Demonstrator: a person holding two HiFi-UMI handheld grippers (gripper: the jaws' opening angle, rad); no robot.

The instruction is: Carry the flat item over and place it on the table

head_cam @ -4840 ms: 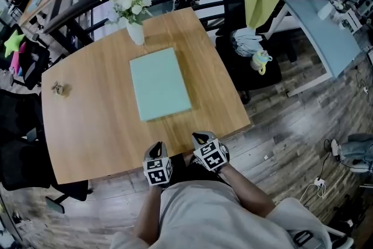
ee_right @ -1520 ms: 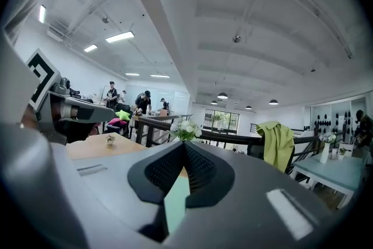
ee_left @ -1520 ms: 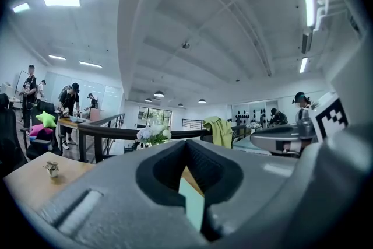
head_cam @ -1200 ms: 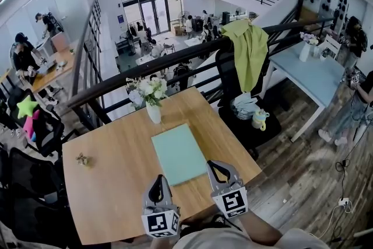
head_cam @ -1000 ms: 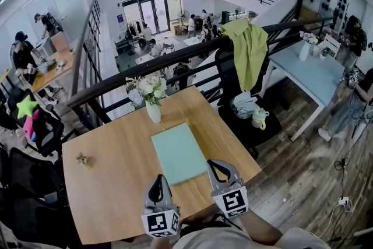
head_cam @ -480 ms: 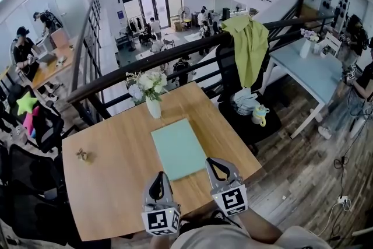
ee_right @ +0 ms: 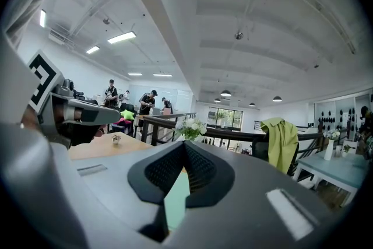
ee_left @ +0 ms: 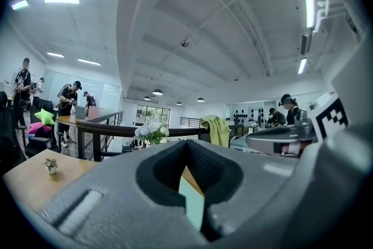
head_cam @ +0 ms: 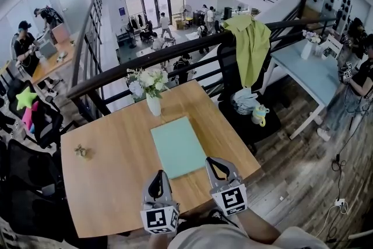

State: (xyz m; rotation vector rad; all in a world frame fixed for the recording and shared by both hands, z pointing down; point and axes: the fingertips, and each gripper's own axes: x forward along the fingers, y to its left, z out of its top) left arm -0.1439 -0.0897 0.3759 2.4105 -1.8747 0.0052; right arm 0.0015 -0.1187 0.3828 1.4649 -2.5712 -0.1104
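Over on the left of the wooden table [head_cam: 111, 178] sits a small trinket [head_cam: 80, 151], well apart from everything else. Nearer the person's edge, the left gripper [head_cam: 158, 172] is held low, its jaws pressed together with nothing between them; its own view shows the tips [ee_left: 186, 143] meeting and a sliver of pale green below them. A white vase of flowers [head_cam: 152, 103] stands at the far edge, by the dark railing [head_cam: 175, 58].

The flat item, a pale green board [head_cam: 178, 146], lies flat on the table just this side of the vase, roughly in the middle. It is ahead of both grippers and neither one holds it: the left gripper is short of its near left corner. The right gripper [head_cam: 208, 160], also closed on nothing [ee_right: 183, 143], shows just beside the near right corner, and I cannot tell whether it touches.

Further right, off the table, a green cloth [head_cam: 252, 46] hangs over a dark chair [head_cam: 233, 76], then comes a light blue table [head_cam: 303, 70]
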